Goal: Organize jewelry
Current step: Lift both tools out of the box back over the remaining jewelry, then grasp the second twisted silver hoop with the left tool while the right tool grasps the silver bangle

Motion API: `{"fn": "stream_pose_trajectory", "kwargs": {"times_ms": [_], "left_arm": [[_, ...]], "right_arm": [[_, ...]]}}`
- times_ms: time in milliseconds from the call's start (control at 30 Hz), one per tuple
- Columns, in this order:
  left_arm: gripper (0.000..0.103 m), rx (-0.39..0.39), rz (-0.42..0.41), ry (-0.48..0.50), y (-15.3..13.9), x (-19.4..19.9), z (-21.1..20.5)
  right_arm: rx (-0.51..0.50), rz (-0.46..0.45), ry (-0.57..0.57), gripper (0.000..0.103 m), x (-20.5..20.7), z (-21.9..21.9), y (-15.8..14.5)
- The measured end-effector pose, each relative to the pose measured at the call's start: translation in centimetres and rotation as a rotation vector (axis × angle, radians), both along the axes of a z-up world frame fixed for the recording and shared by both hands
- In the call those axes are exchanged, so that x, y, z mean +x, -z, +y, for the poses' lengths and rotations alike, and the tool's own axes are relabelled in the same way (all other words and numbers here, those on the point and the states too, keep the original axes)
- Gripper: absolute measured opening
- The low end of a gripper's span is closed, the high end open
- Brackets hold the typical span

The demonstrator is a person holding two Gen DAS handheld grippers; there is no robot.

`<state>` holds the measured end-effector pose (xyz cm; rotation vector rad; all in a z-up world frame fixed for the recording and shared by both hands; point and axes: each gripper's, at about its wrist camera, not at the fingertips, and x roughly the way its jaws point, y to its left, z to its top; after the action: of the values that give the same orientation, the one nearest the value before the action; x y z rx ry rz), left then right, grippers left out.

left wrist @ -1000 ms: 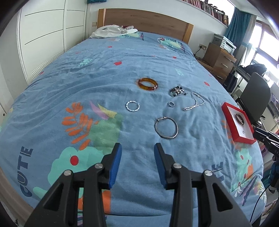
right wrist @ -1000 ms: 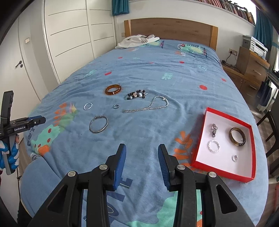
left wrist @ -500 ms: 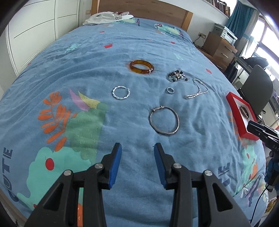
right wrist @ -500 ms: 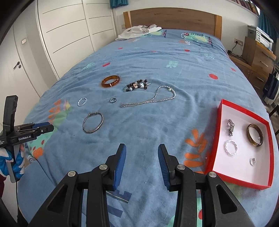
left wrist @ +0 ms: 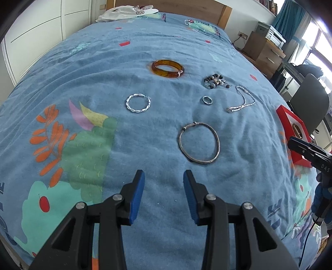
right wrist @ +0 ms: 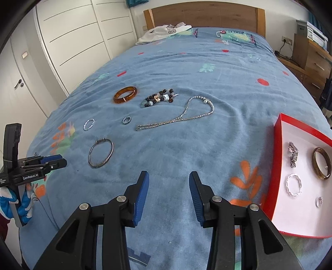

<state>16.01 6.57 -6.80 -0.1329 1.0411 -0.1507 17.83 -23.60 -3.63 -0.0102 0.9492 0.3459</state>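
Currently both grippers hang empty over the bed, jaws parted; right gripper (right wrist: 169, 187) has just widened slightly. Left gripper (left wrist: 164, 185) is nearer the silver bangle (left wrist: 199, 143), just ahead and right of its jaws, well short of the red box (right wrist: 278, 166) at the bed's right edge.

Bed (right wrist: 207, 62), white wardrobes (right wrist: 78, 37), perhaps curtains (left wrist: 286, 14)
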Motion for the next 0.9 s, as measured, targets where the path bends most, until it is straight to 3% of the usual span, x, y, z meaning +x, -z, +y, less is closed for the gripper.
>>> {"fn": "stream_pose_trajectory", "kwargs": {"times_ms": [900], "left_arm": [[0.037, -0.003, -0.005, -0.091, 1.0, 4.1, 3.6]], "right_arm": [[0.061, 0.055, -0.07, 0.042, 3.5, 3.4, 3.0]]}}
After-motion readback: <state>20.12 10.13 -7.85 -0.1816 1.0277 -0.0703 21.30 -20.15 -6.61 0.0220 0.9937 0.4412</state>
